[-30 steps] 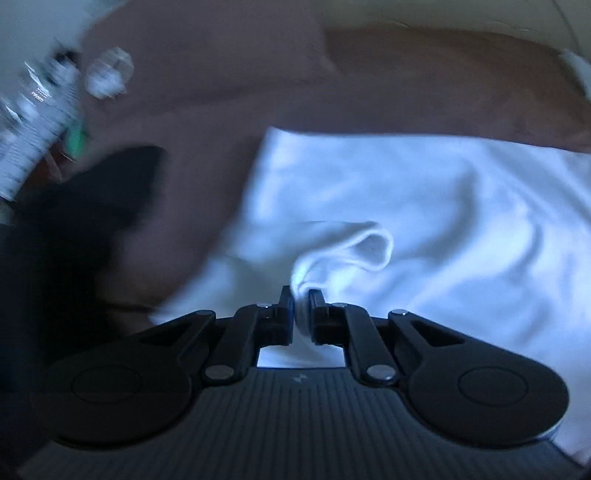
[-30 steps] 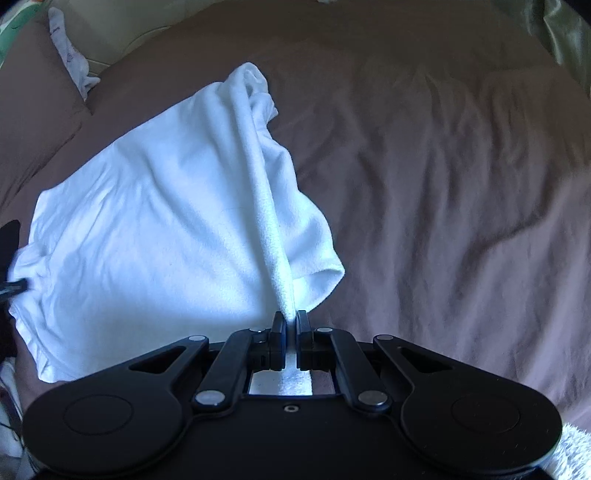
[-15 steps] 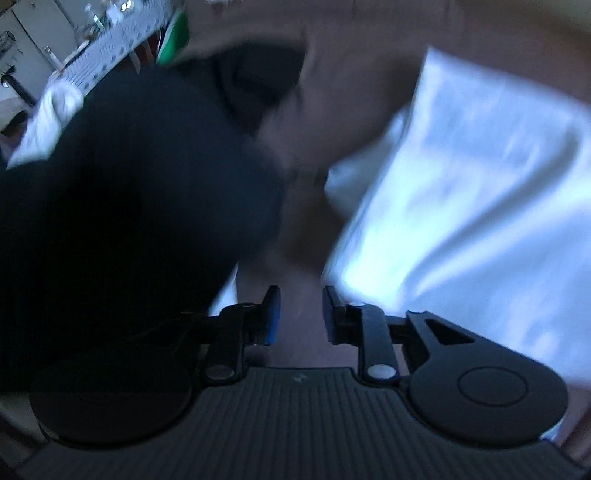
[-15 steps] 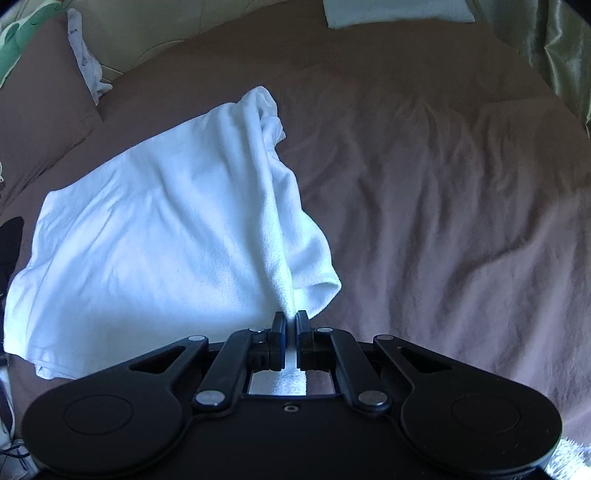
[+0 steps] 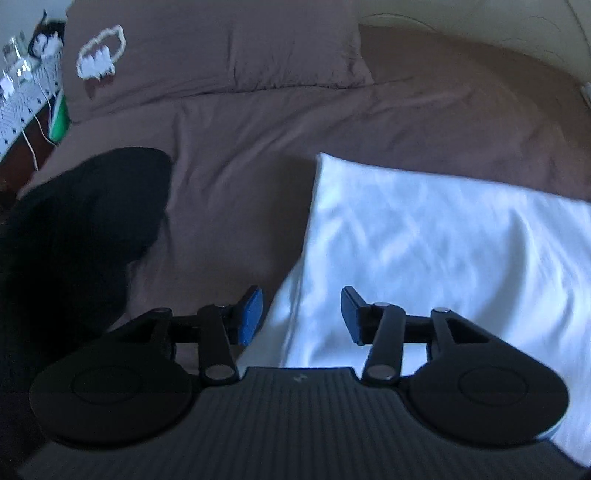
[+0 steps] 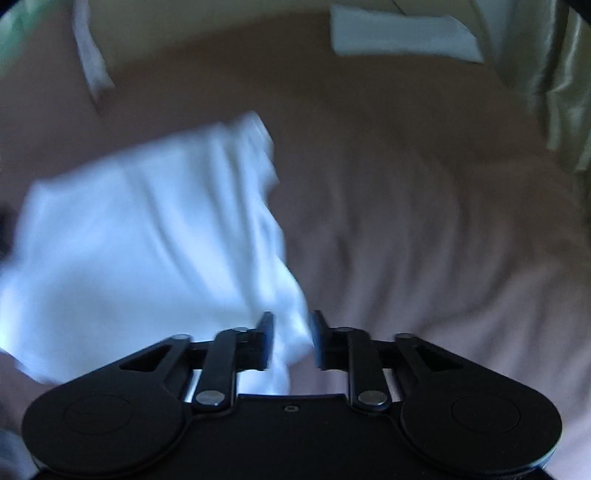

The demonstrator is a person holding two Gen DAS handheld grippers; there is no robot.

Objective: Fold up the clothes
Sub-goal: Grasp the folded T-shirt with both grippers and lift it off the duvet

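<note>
both grippers released | left gripper [image 5: 301, 314] spread | white garment [image 5: 424, 240] flat

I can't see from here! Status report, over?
Left gripper open, right gripper open. White cloth garment lying loose on brown bedsheet. Black garment beside it, apart.

Brown bed [image 5: 295, 122], pillow [image 5: 221, 44], dim light.

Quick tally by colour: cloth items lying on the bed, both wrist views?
White: 2, the white garment between the grippers, plus a folded white cloth at the far edge of the bed.
Black: 1, a black garment on the left.
Brown: 1, a brown pillow.
Total: 4
</note>
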